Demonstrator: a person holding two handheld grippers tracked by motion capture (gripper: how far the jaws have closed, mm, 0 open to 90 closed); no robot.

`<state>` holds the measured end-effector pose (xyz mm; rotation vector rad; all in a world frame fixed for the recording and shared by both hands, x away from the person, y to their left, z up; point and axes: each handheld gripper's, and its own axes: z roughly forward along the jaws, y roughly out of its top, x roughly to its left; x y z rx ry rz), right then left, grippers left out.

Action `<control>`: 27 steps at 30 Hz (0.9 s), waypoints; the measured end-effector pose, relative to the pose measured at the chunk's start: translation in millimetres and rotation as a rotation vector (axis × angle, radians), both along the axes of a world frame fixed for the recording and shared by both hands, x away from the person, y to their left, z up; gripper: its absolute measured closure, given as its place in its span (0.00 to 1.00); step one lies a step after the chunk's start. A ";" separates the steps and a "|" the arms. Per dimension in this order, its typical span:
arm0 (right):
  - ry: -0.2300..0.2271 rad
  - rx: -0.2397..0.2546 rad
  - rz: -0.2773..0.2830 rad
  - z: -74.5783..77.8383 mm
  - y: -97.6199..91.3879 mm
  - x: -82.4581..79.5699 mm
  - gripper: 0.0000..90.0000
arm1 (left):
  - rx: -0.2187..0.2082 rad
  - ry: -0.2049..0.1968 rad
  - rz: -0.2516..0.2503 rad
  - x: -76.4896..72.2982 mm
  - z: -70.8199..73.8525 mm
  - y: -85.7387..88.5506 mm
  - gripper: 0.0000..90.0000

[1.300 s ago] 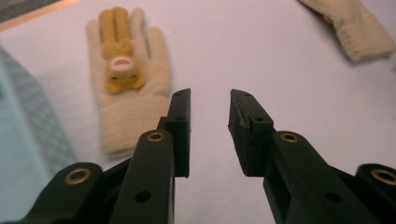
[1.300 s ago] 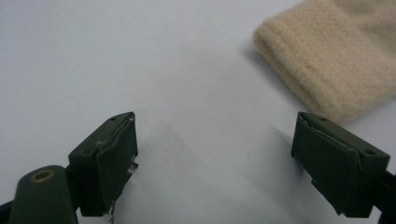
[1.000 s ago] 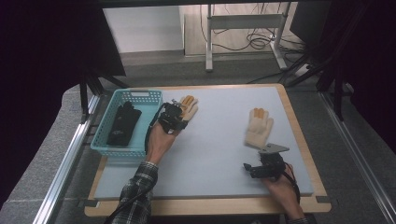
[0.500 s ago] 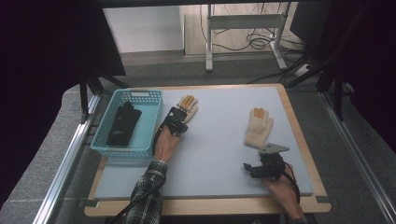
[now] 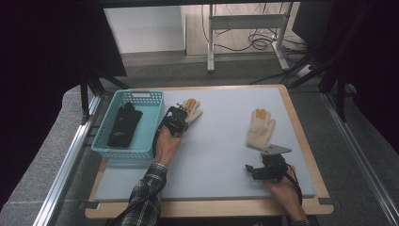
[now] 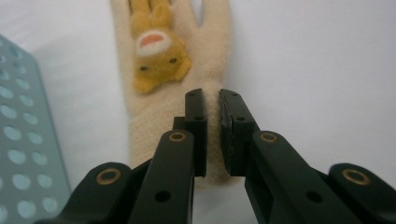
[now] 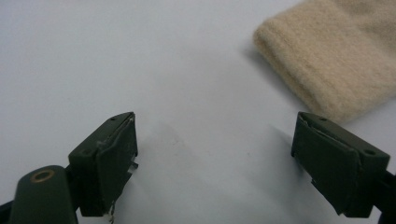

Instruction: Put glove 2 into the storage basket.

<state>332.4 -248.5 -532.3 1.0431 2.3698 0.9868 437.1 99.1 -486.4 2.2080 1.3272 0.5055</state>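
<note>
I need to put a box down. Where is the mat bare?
Bare: the middle between the left glove and right glove, and the near strip between the two forearms. Crowded: beside the basket, where the left gripper works.

Pale blue-grey counter (image 5: 207,155) with a wooden rim. Light blue perforated plastic basket (image 5: 151,123) at its left edge contains a black fabric item (image 5: 123,125). Left tongs (image 5: 181,114) rest on the cuff end of a cream knitted glove with orange fingertips (image 5: 193,108), just beside the basket. A second cream knitted glove (image 5: 261,127) lies well apart, right of centre. Right tongs (image 5: 254,170) sit near its cuff, apart from it
</note>
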 end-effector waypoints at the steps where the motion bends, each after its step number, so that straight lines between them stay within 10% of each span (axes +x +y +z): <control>1: 0.000 0.000 0.000 0.0 0.0 0.0 0.16 | -0.011 0.000 -0.008 -3.1 2.0 -0.8 0.92; 10: 0.001 0.000 0.000 0.0 0.0 -0.1 0.16 | -0.134 0.040 -0.112 -44.1 -3.0 -10.4 0.89; 15: 0.005 0.012 -0.004 0.2 -0.4 0.1 0.17 | -0.207 0.025 -0.136 -55.9 -14.4 -4.8 0.69; 27: 0.031 0.118 -0.050 5.9 -18.6 2.3 0.35 | -0.225 -0.081 -0.178 -112.1 -34.6 14.9 0.33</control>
